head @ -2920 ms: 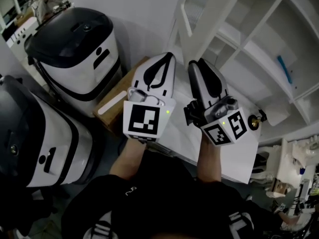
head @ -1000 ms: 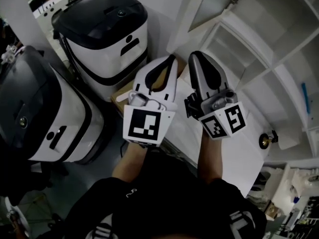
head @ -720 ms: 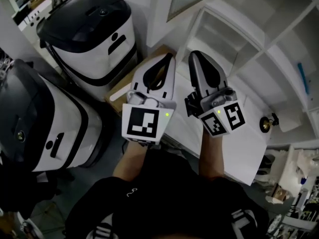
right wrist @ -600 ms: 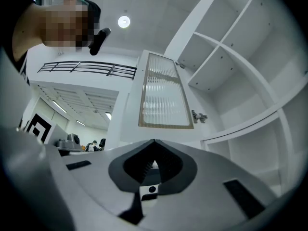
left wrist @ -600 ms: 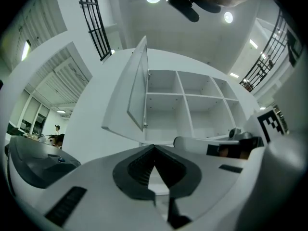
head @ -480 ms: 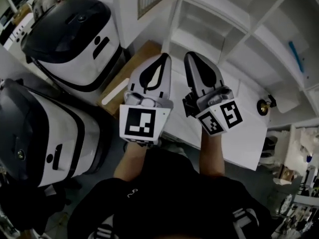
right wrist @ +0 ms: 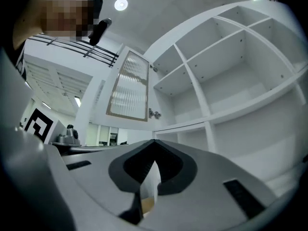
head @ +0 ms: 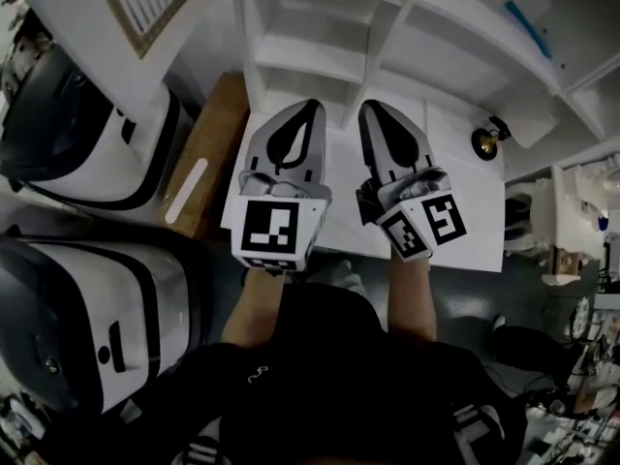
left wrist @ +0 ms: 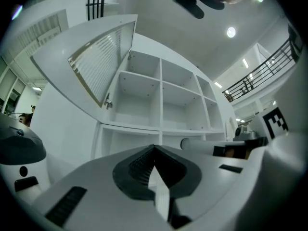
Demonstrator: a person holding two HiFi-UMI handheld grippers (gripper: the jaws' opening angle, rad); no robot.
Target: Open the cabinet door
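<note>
Left claw [head: 314, 107] and right claw [head: 372, 107] dip lower before the cabinet [left wrist: 161, 100], both pinched shut, empty; door [left wrist: 91, 64] hangs open, so the job looks done, just back away.

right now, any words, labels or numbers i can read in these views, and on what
No readable words or numbers in any view.
Left cube and right cube: black-and-white square patterns only, not text.
Bin: a black pictogram, no lettering.

head: steeply down from above | gripper views: along own jaws, facing upward | shared: cabinet shelves [head: 291, 61]
</note>
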